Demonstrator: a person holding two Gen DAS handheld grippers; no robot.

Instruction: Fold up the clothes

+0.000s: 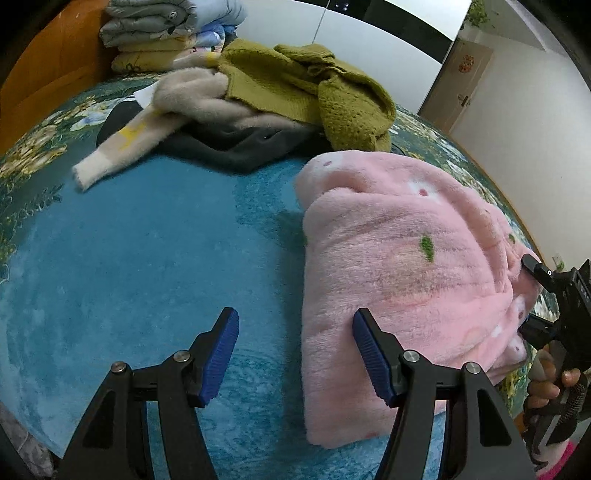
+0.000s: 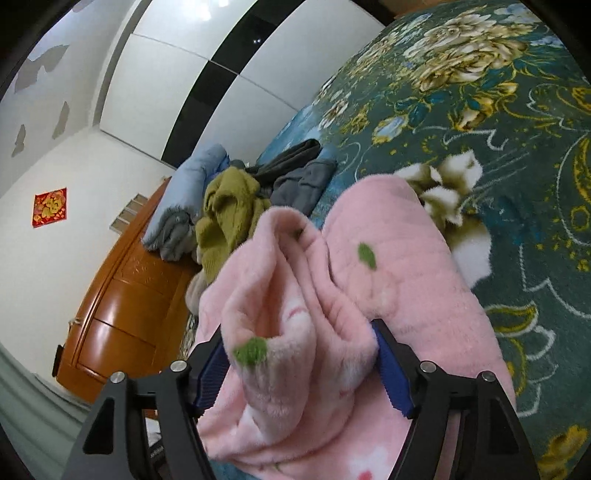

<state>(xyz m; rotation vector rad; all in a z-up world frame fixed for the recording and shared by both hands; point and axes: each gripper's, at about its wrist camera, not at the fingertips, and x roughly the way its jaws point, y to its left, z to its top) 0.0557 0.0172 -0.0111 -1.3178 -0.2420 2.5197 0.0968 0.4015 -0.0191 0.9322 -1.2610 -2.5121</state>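
Observation:
A pink fleece garment (image 1: 399, 258) lies folded on the blue-green floral bedspread (image 1: 147, 258), right of centre in the left wrist view. My left gripper (image 1: 295, 332) is open and empty, hovering at the garment's near left edge, its right finger over the fleece. My right gripper (image 1: 532, 295) shows at the garment's right edge, held by a hand. In the right wrist view my right gripper (image 2: 299, 354) has its jaws wide, with a bunched fold of the pink garment (image 2: 295, 295) between the blue pads; whether they pinch it is unclear.
A heap of unfolded clothes lies at the back: an olive knit sweater (image 1: 306, 88), a beige fuzzy garment (image 1: 166, 114) and dark grey clothing (image 1: 236, 147). Folded quilts (image 1: 166, 33) are stacked against the wooden headboard (image 2: 122, 314). A white wardrobe (image 2: 177, 74) stands beyond.

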